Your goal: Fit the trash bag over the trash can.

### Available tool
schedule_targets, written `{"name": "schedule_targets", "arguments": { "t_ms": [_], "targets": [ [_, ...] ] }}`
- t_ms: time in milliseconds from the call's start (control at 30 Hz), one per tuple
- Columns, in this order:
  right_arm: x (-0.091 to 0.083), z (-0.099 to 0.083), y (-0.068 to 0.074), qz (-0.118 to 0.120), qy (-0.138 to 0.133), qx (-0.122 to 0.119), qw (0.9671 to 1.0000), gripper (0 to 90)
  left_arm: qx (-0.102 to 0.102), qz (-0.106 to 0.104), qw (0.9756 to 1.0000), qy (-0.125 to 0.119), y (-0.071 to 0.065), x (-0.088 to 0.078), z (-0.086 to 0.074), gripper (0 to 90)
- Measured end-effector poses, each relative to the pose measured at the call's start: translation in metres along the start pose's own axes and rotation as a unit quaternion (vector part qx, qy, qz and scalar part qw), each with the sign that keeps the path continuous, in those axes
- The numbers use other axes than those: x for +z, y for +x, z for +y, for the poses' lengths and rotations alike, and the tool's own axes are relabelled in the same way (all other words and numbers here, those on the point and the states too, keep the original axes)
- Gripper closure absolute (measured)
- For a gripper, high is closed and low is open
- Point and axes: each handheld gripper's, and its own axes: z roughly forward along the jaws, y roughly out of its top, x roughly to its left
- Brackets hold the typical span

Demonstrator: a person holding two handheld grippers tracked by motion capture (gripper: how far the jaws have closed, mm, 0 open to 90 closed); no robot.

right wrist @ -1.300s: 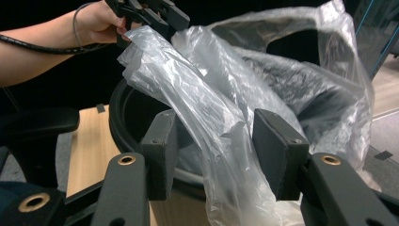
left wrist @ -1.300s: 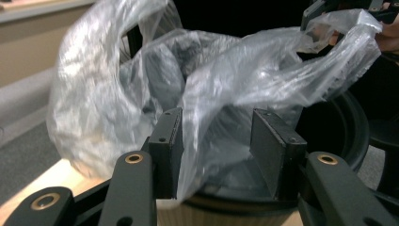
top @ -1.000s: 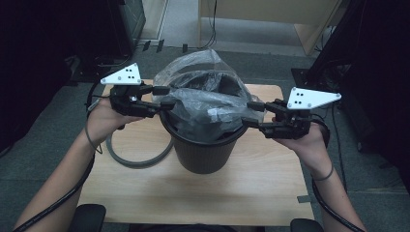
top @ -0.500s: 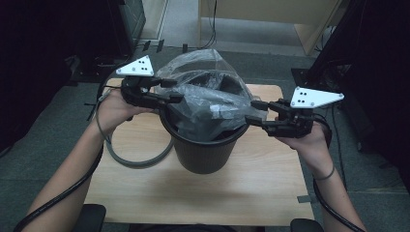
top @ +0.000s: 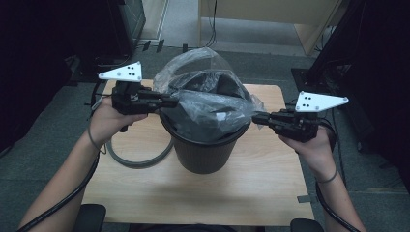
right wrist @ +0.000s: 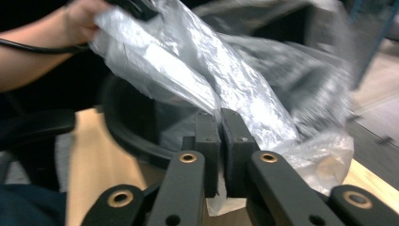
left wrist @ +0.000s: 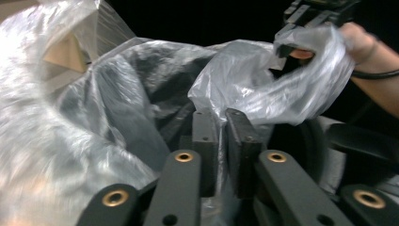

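A black bin stands in the middle of the wooden table, with a clear plastic bag billowing out of its mouth. My left gripper is at the bin's left rim. Its jaws have just been closing and now pinch the bag's film between the pads of the left gripper. My right gripper is at the right rim. It has also just closed, with the bag caught between the jaws of the right gripper. The film stretches across the bin between the two.
A grey hose loop lies on the table left of the bin, under my left forearm. A wooden desk and dark equipment stand beyond the far edge. Bare tabletop runs in front of the bin.
Both grippers have closed on the bag's edges. The left hand rose and then settled back slightly lower. The right hand has hardly moved. The bag is now stretched wider.
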Motion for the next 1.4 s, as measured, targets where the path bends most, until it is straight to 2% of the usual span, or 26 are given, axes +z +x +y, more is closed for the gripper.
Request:
{"name": "schedule_targets", "arguments": {
  "t_ms": [100, 200, 333, 467, 567, 667, 767, 867, 967, 1033, 1100, 1133, 1167, 1267, 1300, 1367, 1400],
  "targets": [
    [-0.004, 0.0, 0.01, 0.028, 0.002, -0.004, 0.9996, 88.9, -0.001, -0.004, 1.0, 0.001, -0.008, -0.009, -0.01, 84.1],
    [-0.001, -0.006, 0.016, 0.047, 0.026, -0.007, 0.9985, 88.9, 0.0, -0.006, 1.0, 0.005, -0.014, -0.015, -0.023, 86.8],
    [0.008, -0.016, 0.023, 0.078, 0.053, -0.004, 0.9955, 88.3, -0.016, -0.01, 0.9998, 0.008, -0.013, -0.018, -0.04, 88.2],
    [0.014, -0.02, 0.028, 0.084, 0.071, -0.013, 0.9938, 87.5, -0.032, -0.005, 0.9995, 0.0, -0.009, -0.021, -0.054, 87.8],
    [0.02, -0.022, 0.032, 0.093, 0.098, -0.021, 0.9906, 88.2, -0.036, -0.006, 0.9993, -0.009, -0.008, -0.022, -0.062, 88.0],
    [0.026, -0.024, 0.034, 0.099, 0.11, -0.028, 0.9885, 88.9, -0.038, -0.009, 0.9991, -0.015, -0.006, -0.023, -0.07, 88.7],
    [0.029, -0.024, 0.036, 0.107, 0.111, -0.033, 0.9874, 89.6, -0.043, -0.012, 0.9987, -0.026, -0.004, -0.024, -0.077, 89.0],
    [0.03, -0.023, 0.036, 0.098, 0.113, -0.038, 0.988, 90.0, -0.04, -0.003, 0.9987, -0.032, -0.005, -0.023, -0.08, 89.1],
    [0.029, -0.022, 0.032, 0.076, 0.113, -0.034, 0.9901, 90.0, -0.041, 0.011, 0.9987, -0.03, -0.005, -0.019, -0.077, 89.0],
    [0.029, -0.02, 0.028, 0.052, 0.108, -0.026, 0.9925, 90.0, -0.044, 0.026, 0.9984, -0.026, -0.004, -0.014, -0.073, 89.0],
    [0.029, -0.019, 0.023, 0.019, 0.107, -0.023, 0.9938, 90.0, -0.05, 0.037, 0.9978, -0.024, -0.002, -0.009, -0.07, 88.9],
    [0.03, -0.019, 0.022, -0.001, 0.105, -0.02, 0.9943, 90.0, -0.053, 0.038, 0.9975, -0.025, -0.001, -0.005, -0.068, 88.9],
    [0.031, -0.019, 0.018, -0.012, 0.101, -0.012, 0.9948, 90.0, -0.054, 0.037, 0.9975, -0.028, 0.0, -0.004, -0.068, 88.9],
    [0.031, -0.022, 0.013, -0.012, 0.093, -0.007, 0.9956, 90.0, -0.046, 0.032, 0.9978, -0.036, 0.002, -0.001, -0.073, 89.1],
    [0.031, -0.023, 0.012, -0.007, 0.091, -0.005, 0.9958, 90.0, -0.045, 0.033, 0.9981, -0.026, 0.002, -0.001, -0.075, 89.1],
    [0.031, -0.024, 0.012, -0.002, 0.098, -0.011, 0.9951, 90.0, -0.049, 0.024, 0.9983, -0.021, 0.001, 0.0, -0.079, 89.1],
    [0.033, -0.024, 0.013, 0.0, 0.113, -0.014, 0.9934, 90.0, -0.048, 0.023, 0.9984, -0.02, 0.001, 0.0, -0.08, 89.1]
  ]
}}
